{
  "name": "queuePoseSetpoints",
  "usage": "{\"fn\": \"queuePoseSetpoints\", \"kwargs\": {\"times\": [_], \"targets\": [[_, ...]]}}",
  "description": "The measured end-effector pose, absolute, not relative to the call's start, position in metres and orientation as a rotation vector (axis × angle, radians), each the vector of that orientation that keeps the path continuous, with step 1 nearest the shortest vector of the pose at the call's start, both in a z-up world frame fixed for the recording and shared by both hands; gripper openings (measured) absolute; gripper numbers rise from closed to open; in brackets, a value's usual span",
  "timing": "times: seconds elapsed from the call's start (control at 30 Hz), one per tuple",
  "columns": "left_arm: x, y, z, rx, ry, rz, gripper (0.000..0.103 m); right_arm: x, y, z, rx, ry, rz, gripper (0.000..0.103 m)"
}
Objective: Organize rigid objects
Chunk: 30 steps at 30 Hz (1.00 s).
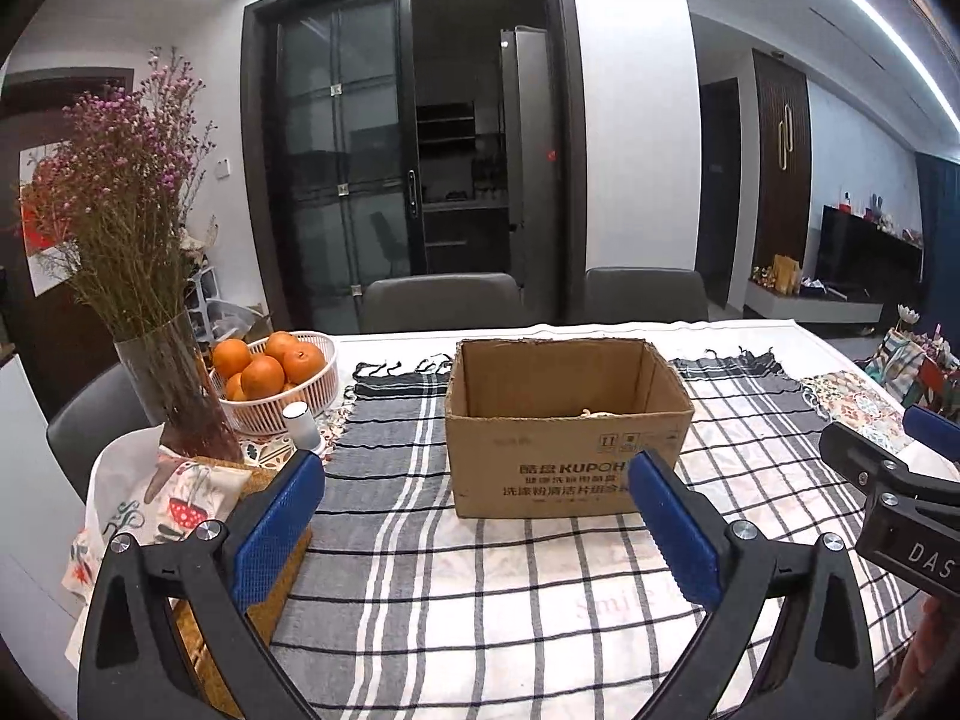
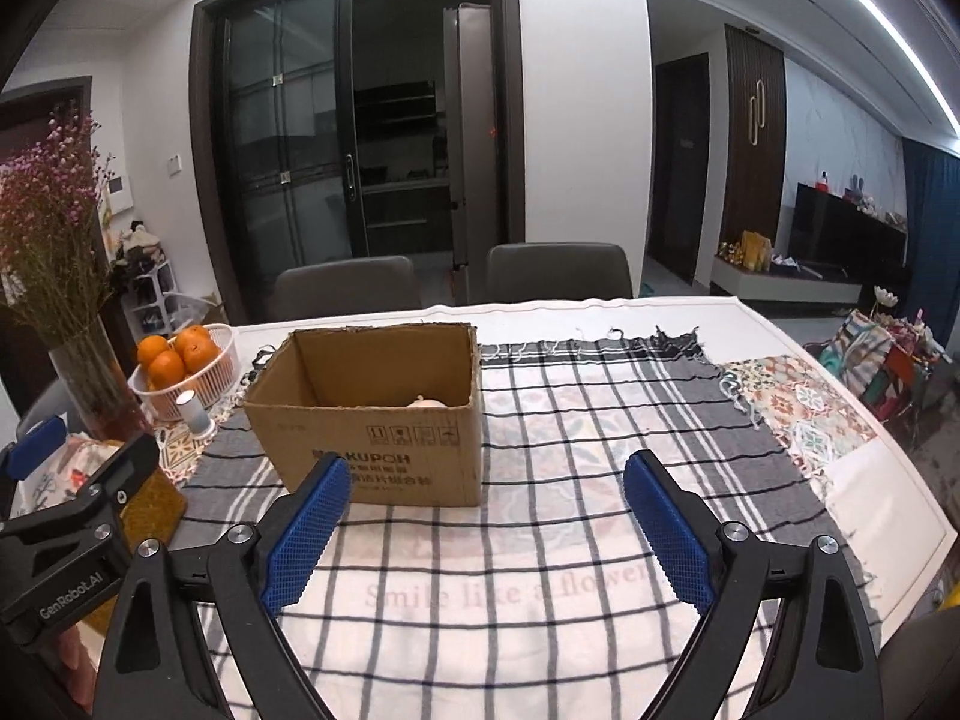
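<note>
A: How far is the work?
B: I think it is near the end. The box (image 2: 384, 414) stands open toward the tabletop's far left corner, with a pale thing (image 2: 427, 402) already inside.
A: And the grippers?
B: The left gripper (image 1: 474, 519) and the right gripper (image 2: 487, 531) are both wide and hold nothing. Perhaps only the small white bottle (image 2: 195, 412) beside the basket (image 2: 198, 375) is left.

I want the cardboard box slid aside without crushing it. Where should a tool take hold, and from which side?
Grip the box by its near wall's top edge, coming from above: the top is open with no flaps showing, so one finger can go inside and one outside. The box looks wider than the open right tool, so spanning it likely fails.
</note>
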<state>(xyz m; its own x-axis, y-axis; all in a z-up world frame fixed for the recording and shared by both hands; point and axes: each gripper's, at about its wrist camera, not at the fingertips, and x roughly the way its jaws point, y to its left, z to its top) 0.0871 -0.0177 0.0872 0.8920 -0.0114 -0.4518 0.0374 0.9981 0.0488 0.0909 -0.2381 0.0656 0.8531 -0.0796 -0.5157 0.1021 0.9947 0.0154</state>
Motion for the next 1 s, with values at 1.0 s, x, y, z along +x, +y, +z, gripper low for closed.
{"fn": "queuePoseSetpoints", "kwargs": {"times": [1.0], "targets": [[0.062,-0.018,0.086,0.055,0.447,-0.041,0.103,0.063,-0.235,0.061,0.033,0.527,-0.071,0.093]]}}
